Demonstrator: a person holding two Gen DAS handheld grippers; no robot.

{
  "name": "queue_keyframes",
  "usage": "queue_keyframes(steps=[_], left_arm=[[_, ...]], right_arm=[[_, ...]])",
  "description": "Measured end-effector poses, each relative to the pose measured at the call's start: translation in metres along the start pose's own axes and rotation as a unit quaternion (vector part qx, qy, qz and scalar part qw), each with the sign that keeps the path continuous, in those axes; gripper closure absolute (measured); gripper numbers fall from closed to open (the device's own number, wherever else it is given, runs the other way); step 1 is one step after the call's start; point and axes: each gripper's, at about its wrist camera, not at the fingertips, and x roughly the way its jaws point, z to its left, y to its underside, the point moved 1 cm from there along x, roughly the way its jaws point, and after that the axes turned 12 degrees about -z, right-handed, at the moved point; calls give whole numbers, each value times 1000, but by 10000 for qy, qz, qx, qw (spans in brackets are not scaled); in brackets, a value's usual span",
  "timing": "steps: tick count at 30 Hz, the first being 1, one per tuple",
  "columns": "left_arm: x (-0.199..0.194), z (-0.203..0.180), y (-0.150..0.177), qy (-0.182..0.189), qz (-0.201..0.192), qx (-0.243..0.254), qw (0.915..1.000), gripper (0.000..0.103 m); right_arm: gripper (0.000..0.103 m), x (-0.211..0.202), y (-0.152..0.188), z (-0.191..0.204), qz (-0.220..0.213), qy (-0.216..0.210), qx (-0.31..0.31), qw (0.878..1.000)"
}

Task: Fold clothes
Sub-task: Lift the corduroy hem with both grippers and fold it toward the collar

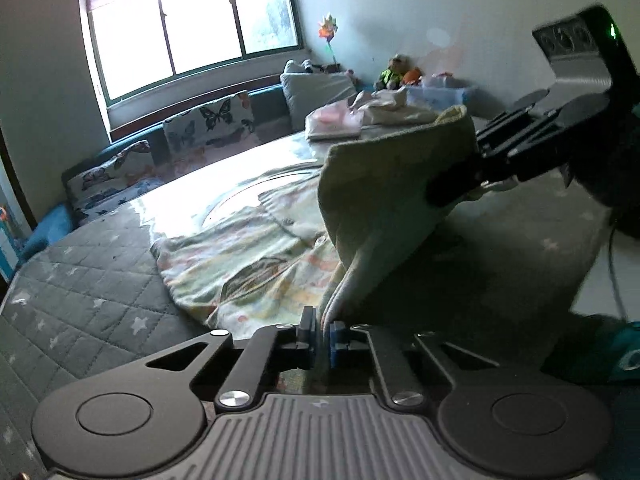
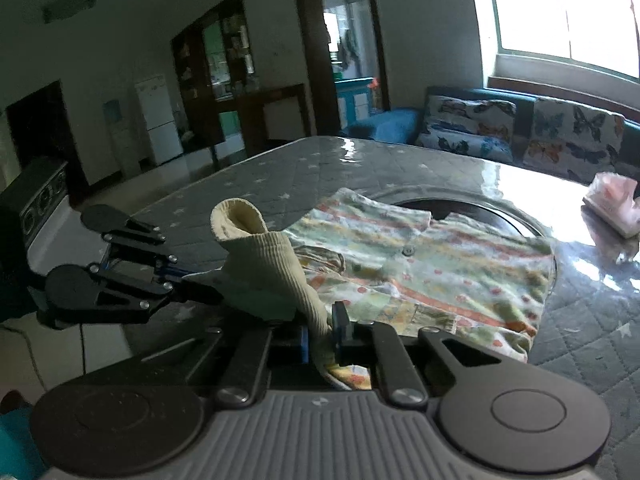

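I have both grippers clamped on the same piece of clothing, a small printed garment (image 2: pixel 432 276) with a ribbed cream cuff (image 2: pixel 276 264). My left gripper (image 1: pixel 323 334) has its blue pads pinched tight on a thin edge of the cloth, which rises from the jaws in a steep fold. My right gripper (image 2: pixel 320 328) is clenched on the ribbed cuff — the fabric runs straight down between its pads, and the cuff's open end curls up and over above them. From the left wrist camera I see the right gripper coming in from the right with that pale cloth bunched at its tips; from the right wrist camera the left gripper reaches in from the left, its tips buried in the same fold.

The rest of the garment lies spread on the grey quilted cover (image 1: pixel 92 292), which is sprinkled with white stars, partly over a dark round shape in the surface. Farther off on the same surface sits a heap of pink and white clothes (image 1: pixel 340 122), well apart from the piece I hold. By the far wall stands a clear plastic bin (image 1: pixel 440 94) — its contents are too blurred to tell. Butterfly-print cushions (image 2: pixel 472 128) line the blue sofa under the window (image 1: pixel 192 28).
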Motion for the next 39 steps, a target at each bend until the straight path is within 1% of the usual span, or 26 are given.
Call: queue_keyframes(steps=[3, 8, 10, 12, 16, 19, 25, 29, 33, 38, 39], left_arm=[[-22, -8, -4, 204, -57, -153, 9997, 96], [-64, -26, -13, 599, -212, -239, 9977, 96], [-72, -28, -17, 648, -311, -279, 9970, 96], [-71, -26, -21, 615, -365, -344, 9968, 96], [-57, -14, -28, 514, -413, -519, 9965, 96], [-41, 4, -37, 411, -408, -721, 9957, 96], [-6, 42, -48, 249, -359, -948, 9945, 96], [29, 68, -51, 184, -183, -1087, 9937, 96], [65, 89, -48, 147, 77, -1258, 9919, 96], [102, 104, -32, 65, 458, -1499, 9876, 96], [109, 106, -28, 39, 530, -1536, 9867, 95]], right_arm=[[93, -20, -1, 10, 70, -195, -45, 9998], [94, -57, -7, 30, 248, -550, -46, 9982], [94, -67, -12, 35, 282, -611, -25, 9977], [94, -69, -16, 35, 303, -595, -38, 9978], [94, -58, -28, 24, 238, -473, -14, 9986], [94, -47, -36, 14, 167, -405, -44, 9990], [94, -7, -61, -20, 79, -190, -78, 9998], [94, 26, -67, -44, 156, -52, -47, 9999], [94, 61, -67, -65, 302, 101, 1, 9995], [94, 101, -54, -88, 543, 304, 113, 9980], [92, 108, -48, -92, 585, 367, 150, 9975]])
